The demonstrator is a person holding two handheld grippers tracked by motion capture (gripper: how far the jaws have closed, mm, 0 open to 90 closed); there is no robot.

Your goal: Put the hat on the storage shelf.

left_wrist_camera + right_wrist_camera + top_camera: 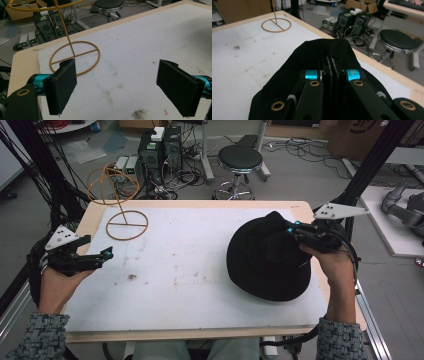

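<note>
A black hat (265,265) lies on the right side of the white mat (190,290). My right gripper (289,229) is at its far right part, with the jaws pressed together on a fold of the hat's fabric. In the right gripper view the hat (312,55) bulges up around the right gripper (331,63). My left gripper (107,254) hovers over the mat's left edge. Its jaws stand wide apart with nothing between them, as the left gripper (117,82) shows. A yellow wire hat stand (127,225) rises at the far left.
The hat stand's ring base (75,57) rests on the mat just ahead of the left gripper, and the hat stand (276,25) appears far off. Beyond the table are a round black stool (240,157), computer towers (160,147) and loose cables on the floor.
</note>
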